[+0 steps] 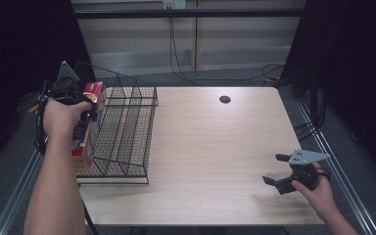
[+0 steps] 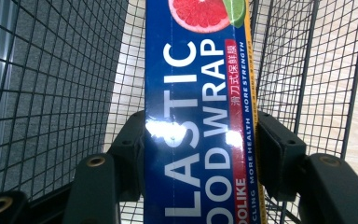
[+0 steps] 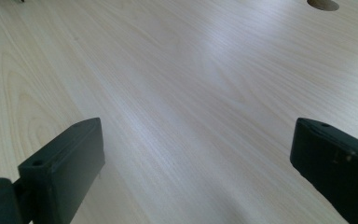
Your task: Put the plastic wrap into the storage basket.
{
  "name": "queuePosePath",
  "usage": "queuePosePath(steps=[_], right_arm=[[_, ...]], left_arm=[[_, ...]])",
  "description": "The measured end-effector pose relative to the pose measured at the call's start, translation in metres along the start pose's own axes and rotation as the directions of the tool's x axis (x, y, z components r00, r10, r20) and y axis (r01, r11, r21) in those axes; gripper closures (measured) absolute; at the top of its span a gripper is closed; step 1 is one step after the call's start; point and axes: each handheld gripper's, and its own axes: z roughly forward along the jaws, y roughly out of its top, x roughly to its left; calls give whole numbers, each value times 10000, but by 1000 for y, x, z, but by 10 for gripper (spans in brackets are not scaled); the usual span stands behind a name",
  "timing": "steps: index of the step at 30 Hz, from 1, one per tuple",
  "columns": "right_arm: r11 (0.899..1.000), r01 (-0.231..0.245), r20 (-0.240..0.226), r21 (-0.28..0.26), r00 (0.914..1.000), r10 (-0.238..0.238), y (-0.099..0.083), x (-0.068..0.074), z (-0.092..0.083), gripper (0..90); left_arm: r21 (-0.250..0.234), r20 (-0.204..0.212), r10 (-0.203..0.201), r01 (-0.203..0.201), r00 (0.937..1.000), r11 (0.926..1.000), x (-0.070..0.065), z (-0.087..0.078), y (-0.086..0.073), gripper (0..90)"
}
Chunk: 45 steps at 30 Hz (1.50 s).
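Note:
My left gripper (image 1: 89, 111) is shut on a long blue box of plastic food wrap (image 1: 82, 154) at the table's left edge. In the left gripper view both black pads (image 2: 279, 149) press the box (image 2: 200, 107) on its two long sides, with a grapefruit picture at its far end. The box hangs lengthwise inside the left part of a black wire basket (image 1: 127, 127), whose mesh (image 2: 51, 93) shows on both sides of it. I cannot tell whether the box rests on the basket's bottom. My right gripper (image 1: 273, 169) stands open near the table's right front corner, nothing between its jaws (image 3: 196, 154).
The light wooden table (image 1: 210, 147) has a round cable hole (image 1: 224, 99) near its far edge, also seen as the hole (image 3: 324, 3) ahead of the right gripper. Cables run on the floor behind and to the right. A metal rail lines each side.

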Motion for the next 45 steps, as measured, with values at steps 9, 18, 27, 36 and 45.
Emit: queuePosePath(steps=[9,18,27,36,45], right_arm=[[10000,31,46,20,10000,-31,0,0,0,27],[10000,24,-2,23,10000,-24,0,0,0,27],[10000,4,42,87,10000,-4,0,0,1,27],[10000,-6,11,93,10000,6,0,0,1,27],[10000,8,31,80,10000,-9,-1,0,1,26]], left_arm=[[21,-41,-17,17,10000,10000,0,3,2,434],[102,-111,57,-56,9999,9999,2,6,3,430],[311,-176,11,-6,9998,9995,6,15,5,425],[581,-200,-111,123,9997,9982,7,19,6,418],[630,-351,-300,321,9989,9975,5,21,8,412]])
